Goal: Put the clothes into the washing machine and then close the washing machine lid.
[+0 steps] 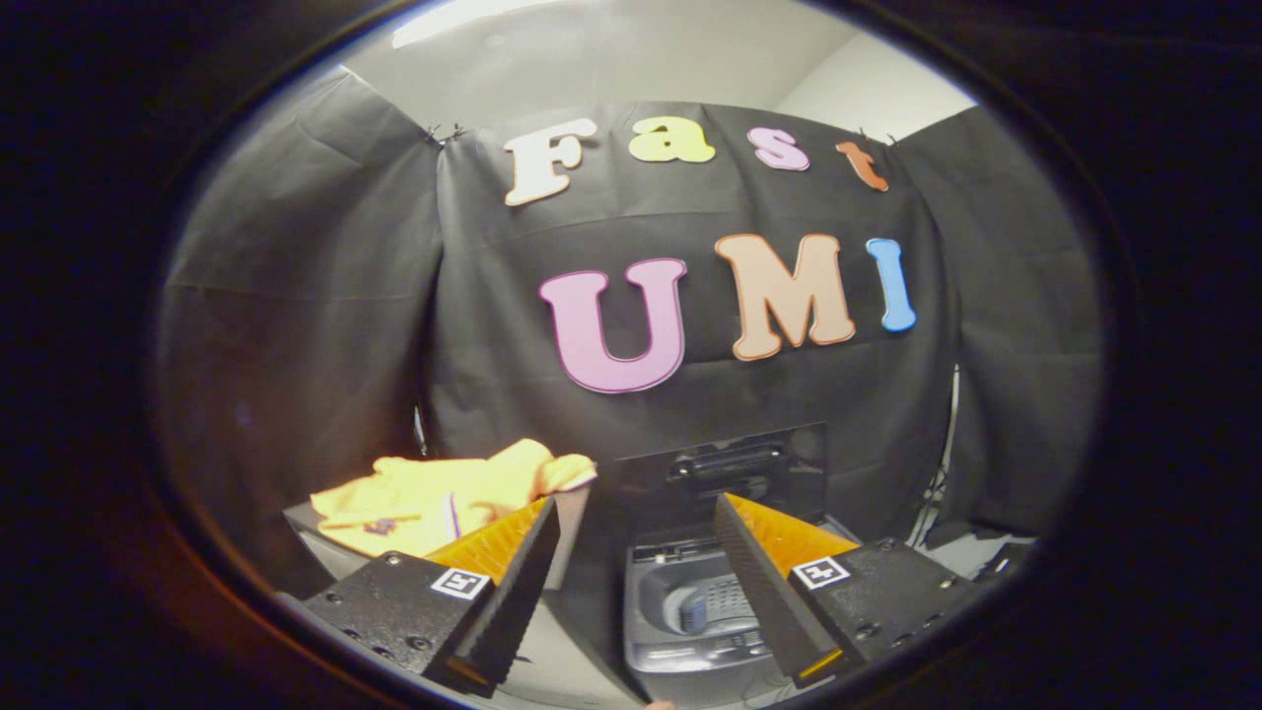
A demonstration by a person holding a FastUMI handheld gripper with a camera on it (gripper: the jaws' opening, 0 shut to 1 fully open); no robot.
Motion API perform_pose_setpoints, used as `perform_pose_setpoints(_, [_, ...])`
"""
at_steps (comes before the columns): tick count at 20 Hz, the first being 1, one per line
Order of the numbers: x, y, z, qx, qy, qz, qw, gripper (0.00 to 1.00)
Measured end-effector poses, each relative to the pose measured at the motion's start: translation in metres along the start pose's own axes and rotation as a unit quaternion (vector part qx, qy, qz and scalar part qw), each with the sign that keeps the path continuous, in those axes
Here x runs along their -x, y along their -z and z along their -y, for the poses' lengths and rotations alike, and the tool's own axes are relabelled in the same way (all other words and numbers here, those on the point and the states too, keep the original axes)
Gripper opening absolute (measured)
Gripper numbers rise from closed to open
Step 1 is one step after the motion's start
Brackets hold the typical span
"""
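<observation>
Gripper-mounted camera looks forward, level, toward the booth wall (690,414) from nearby.

Bright yellow shirt (449,493) with a thin purple stripe and a small dark mark on the front, heaped on a pale grey box (330,547) beyond the left finger of the gripper (636,518), fingers spread apart with nothing between them. Dark grey washing machine (690,611) with a lighter grey tub, a dotted pattern of holes inside and a blue patch in the bottom, under a raised black lid (735,473). Plain black cloth (325,296) behind, white wall (611,49) above it, and small black-and-white square tags on the black finger mounts.
</observation>
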State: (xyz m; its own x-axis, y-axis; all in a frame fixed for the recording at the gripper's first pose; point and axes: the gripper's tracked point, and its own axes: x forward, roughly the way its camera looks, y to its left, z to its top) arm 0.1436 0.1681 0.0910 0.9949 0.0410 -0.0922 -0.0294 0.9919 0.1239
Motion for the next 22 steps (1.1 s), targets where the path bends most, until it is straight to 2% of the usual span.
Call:
perform_pose_setpoints(5, [-0.058,0.011,-0.088,-0.022,-0.036,-0.060,0.997,0.96])
perform_pose_setpoints(9, [-0.102,0.032,-0.135,0.026,-0.041,-0.108,0.993,0.96])
perform_pose_setpoints(12, [-0.122,0.059,-0.180,0.051,-0.078,-0.167,0.982,0.97])
perform_pose_setpoints(14, [-0.137,0.083,-0.191,0.071,-0.085,-0.211,0.971,0.98])
perform_pose_setpoints(17, [-0.147,0.109,-0.186,0.106,-0.057,-0.268,0.956,1.00])
perform_pose_setpoints(18, [-0.151,0.106,-0.188,0.110,-0.054,-0.259,0.958,0.99])
perform_pose_setpoints(19, [-0.147,0.110,-0.189,0.114,-0.053,-0.276,0.953,0.99])
perform_pose_setpoints(22, [-0.146,0.111,-0.189,0.109,-0.057,-0.284,0.951,0.97])
